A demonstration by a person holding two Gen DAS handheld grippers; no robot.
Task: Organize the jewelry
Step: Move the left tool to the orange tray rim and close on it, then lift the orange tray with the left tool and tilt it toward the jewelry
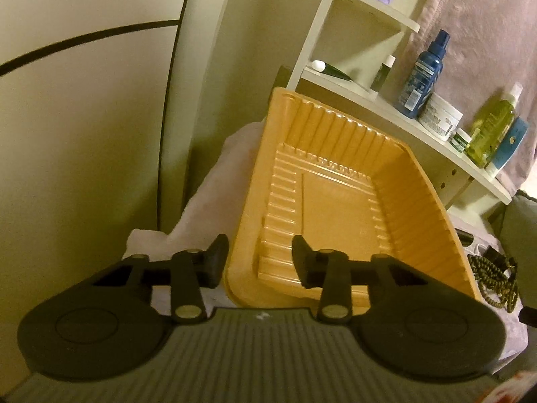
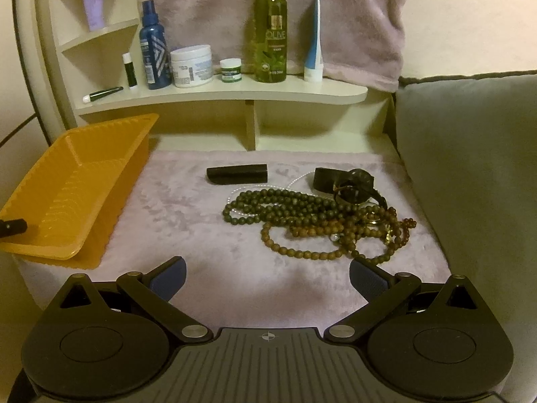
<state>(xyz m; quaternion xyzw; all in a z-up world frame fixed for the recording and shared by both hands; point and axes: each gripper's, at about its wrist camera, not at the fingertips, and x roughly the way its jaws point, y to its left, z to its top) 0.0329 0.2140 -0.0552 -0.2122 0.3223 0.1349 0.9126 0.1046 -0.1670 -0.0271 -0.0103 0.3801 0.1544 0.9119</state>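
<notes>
An empty orange plastic tray (image 1: 335, 201) sits tilted at the left of a pale fuzzy cloth (image 2: 188, 221); it also shows in the right wrist view (image 2: 77, 188). My left gripper (image 1: 258, 262) is open, its jaws straddling the tray's near left rim. A heap of green and brown bead necklaces (image 2: 319, 225) lies on the cloth at the right, with a dark watch (image 2: 355, 188) and a black bar (image 2: 238, 174) behind it. My right gripper (image 2: 266, 278) is open and empty, a little in front of the heap.
A cream shelf (image 2: 235, 94) at the back holds bottles, jars and tubes, among them a green olive bottle (image 2: 270, 33) and a blue bottle (image 2: 152, 53). A grey cushion (image 2: 470, 168) borders the cloth on the right. A pink towel (image 2: 268, 0) hangs behind.
</notes>
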